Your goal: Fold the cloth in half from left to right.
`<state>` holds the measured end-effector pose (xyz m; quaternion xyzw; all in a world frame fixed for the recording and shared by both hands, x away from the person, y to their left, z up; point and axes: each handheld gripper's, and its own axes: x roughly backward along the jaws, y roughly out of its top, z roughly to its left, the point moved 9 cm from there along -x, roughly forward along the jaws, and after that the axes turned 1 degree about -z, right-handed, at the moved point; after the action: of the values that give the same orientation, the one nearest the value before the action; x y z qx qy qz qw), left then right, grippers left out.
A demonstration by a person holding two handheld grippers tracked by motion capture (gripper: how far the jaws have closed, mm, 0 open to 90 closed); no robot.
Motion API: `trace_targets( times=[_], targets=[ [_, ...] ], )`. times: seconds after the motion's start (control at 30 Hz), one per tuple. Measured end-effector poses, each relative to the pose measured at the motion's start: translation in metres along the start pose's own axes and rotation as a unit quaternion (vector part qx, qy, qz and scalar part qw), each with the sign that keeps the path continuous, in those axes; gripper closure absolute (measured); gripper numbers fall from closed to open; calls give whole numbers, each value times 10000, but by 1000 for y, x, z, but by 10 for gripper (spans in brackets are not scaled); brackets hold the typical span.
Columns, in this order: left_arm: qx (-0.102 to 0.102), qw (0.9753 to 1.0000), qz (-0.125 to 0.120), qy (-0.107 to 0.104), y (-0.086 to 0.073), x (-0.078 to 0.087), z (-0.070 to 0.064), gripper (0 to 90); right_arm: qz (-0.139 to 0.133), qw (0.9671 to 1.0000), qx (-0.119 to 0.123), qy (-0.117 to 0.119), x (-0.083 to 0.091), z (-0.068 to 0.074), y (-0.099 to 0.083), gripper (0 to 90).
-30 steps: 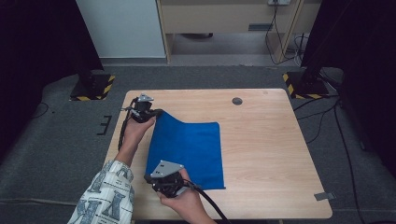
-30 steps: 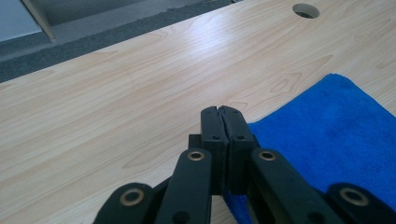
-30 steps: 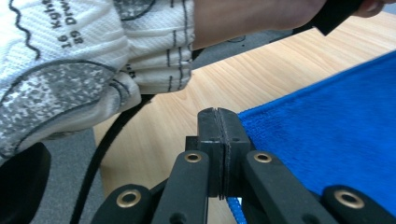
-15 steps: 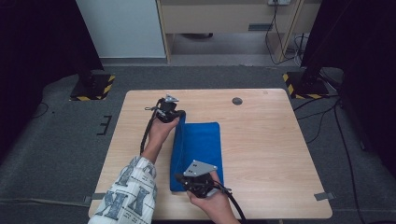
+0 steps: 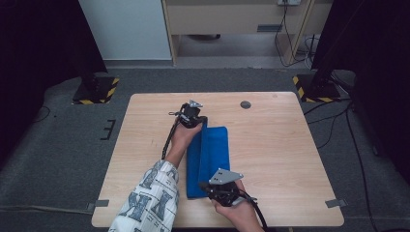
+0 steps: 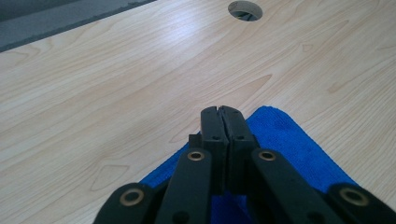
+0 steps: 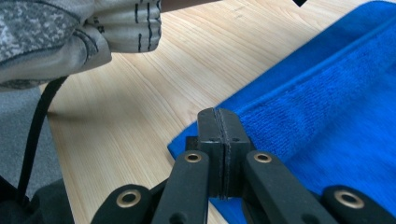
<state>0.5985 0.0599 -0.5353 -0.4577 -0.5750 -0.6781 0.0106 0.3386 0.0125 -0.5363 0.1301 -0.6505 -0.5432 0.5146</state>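
Observation:
A blue cloth [image 5: 215, 152] lies on the wooden table [image 5: 285, 159], doubled over into a narrow strip running front to back. My left gripper [image 5: 197, 119] is at its far corner, jaws pressed shut on the cloth [image 6: 285, 135] edge. My right gripper [image 5: 209, 187] is at the near corner, also shut on the cloth [image 7: 336, 102]. In the left gripper view my left gripper [image 6: 222, 113] sits just above the bare wood. In the right gripper view my right gripper [image 7: 218, 115] pinches the corner, with a raised fold of cloth beyond.
A round cable hole [image 5: 245, 104] lies in the table's far middle, also seen as the cable hole [image 6: 244, 9] ahead of the left jaws. A patterned sleeve [image 5: 150, 203] covers the left forearm. Bare wood stretches right of the cloth. Grey floor surrounds the table.
Both grippers have carried the cloth's left edge rightward over itself. The cloth has gone from a wide flat sheet to a narrow folded strip.

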Motion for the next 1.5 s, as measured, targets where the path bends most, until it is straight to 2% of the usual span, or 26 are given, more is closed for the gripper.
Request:
trace_targets(
  times=[0.27, 0.67, 0.93, 1.3, 1.5],
  targets=[
    [-41, 9999, 45, -83, 0, -11, -12, 887, 44, 9999, -10, -109, 10, -8, -8, 896],
    [-117, 9997, 98, -193, 2, -22, -30, 886, 68, 9999, 7, -115, 22, -8, -12, 896],
    [-94, 9996, 134, -241, 0, -32, -37, 886, 127, 9997, -70, -178, 25, -18, -23, 896],
    [-102, 9996, 161, -227, 0, -37, -42, 885, 208, 9994, -118, -249, 33, -26, -32, 895],
    [-65, 9994, 197, -294, -4, -43, -43, 878, 239, 9992, -146, -268, 33, -29, -36, 893]
  ],
)
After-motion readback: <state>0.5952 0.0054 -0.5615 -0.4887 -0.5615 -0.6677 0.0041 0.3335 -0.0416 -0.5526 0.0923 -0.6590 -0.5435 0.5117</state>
